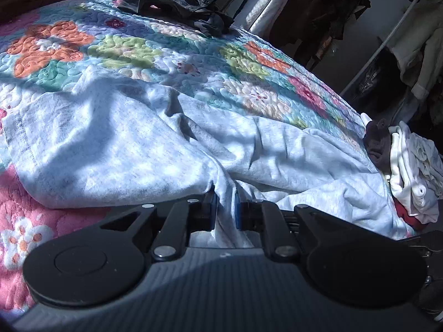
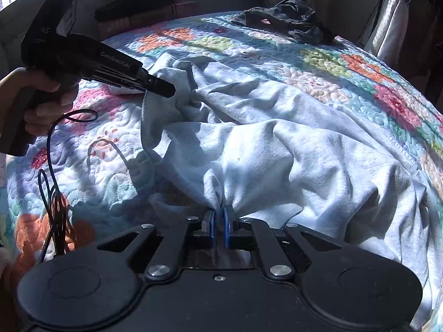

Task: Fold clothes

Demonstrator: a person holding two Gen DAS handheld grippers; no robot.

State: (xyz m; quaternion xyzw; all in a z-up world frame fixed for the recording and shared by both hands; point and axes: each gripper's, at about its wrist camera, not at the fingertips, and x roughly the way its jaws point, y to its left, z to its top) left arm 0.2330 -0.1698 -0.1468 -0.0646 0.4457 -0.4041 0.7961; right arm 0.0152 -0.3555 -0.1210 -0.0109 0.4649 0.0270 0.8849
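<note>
A light grey garment [image 1: 138, 149] lies crumpled on a floral quilt; it also shows in the right wrist view [image 2: 290, 149]. My left gripper [image 1: 224, 207] is shut on a bunched fold of the garment at its near edge. It also shows in the right wrist view [image 2: 163, 90], held by a hand at the left and pinching the cloth up. My right gripper [image 2: 219, 218] is shut on another gathered fold of the same garment, and cloth runs between its blue pads.
The floral quilt [image 1: 124, 47] covers the bed. A dark garment [image 1: 182, 2] lies at the far edge, also in the right wrist view [image 2: 288, 16]. A pile of white and dark clothes [image 1: 409, 166] sits at the right. A black cable [image 2: 55, 182] hangs at left.
</note>
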